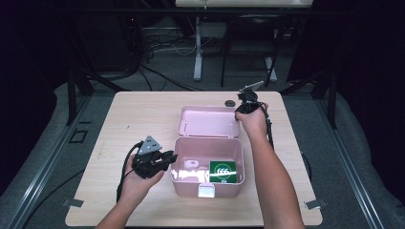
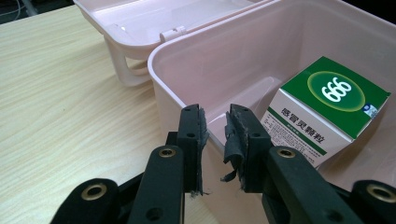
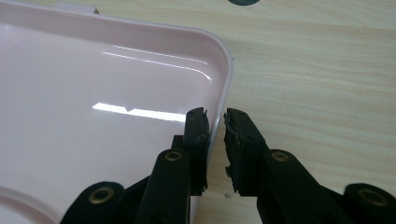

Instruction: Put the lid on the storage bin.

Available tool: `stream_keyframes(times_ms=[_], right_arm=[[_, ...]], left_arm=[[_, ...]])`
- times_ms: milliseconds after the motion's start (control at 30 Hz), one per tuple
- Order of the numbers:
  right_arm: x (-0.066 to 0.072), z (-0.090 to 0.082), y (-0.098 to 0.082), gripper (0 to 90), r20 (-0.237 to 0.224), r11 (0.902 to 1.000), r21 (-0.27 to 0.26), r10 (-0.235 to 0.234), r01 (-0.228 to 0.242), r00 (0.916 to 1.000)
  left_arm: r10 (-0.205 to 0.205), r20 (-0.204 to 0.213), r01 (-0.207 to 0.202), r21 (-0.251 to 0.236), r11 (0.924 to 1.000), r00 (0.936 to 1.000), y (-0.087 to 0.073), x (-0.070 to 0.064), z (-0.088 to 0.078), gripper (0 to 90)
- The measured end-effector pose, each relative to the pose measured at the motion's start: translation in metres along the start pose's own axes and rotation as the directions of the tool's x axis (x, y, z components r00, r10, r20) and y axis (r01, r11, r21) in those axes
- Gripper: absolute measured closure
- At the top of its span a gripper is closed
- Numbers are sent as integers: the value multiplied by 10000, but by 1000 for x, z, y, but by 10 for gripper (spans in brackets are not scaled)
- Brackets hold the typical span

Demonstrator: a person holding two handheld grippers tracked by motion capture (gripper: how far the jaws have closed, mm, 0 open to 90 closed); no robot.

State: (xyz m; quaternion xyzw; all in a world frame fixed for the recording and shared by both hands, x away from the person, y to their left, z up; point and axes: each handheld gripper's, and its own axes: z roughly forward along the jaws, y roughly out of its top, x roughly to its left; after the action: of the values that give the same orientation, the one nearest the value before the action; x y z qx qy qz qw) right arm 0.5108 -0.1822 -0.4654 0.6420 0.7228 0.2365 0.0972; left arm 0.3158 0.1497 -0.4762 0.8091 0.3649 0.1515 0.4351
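High view: pale wooden table in a dark room; both tongs straddle pink box edges, not clamped.

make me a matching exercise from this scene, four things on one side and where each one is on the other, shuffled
Things:
1. green medicine box
2. left gripper
3. right gripper
4. dark round object

Places:
A. straddling the right edge of the open lid
B. on the bare table, behind the lid
C. inside the pink box, at its right side
D. at the left wall of the pink box, one of its fingers outside and the other inside

Pairs: 1-C, 2-D, 3-A, 4-B
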Motion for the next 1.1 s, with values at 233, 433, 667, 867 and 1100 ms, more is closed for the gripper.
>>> stream_keyframes(times_ms=[233,433,667,867,1100], right_arm=[[1,4,-2,829,-39,9997,-41,242,-242,9997],[4,-3,-1,839,50,9993,-356,138,-136,9999],[5,-14,0,846,96,9972,-748,-48,55,9999],[7,-28,1,853,116,9921,-1228,-257,269,9996],[10,-44,-2,856,52,9847,-1692,-408,411,9992]], left_arm=[[3,-29,-3,-4,10000,10000,0,0,0,754],[-13,-60,12,-37,10000,10000,0,-1,0,755],[40,-81,-40,-27,10000,10000,0,-1,1,756],[21,-96,-22,-38,10000,10000,0,-1,1,756],[33,-118,-34,-46,10000,9999,0,-1,1,756]])
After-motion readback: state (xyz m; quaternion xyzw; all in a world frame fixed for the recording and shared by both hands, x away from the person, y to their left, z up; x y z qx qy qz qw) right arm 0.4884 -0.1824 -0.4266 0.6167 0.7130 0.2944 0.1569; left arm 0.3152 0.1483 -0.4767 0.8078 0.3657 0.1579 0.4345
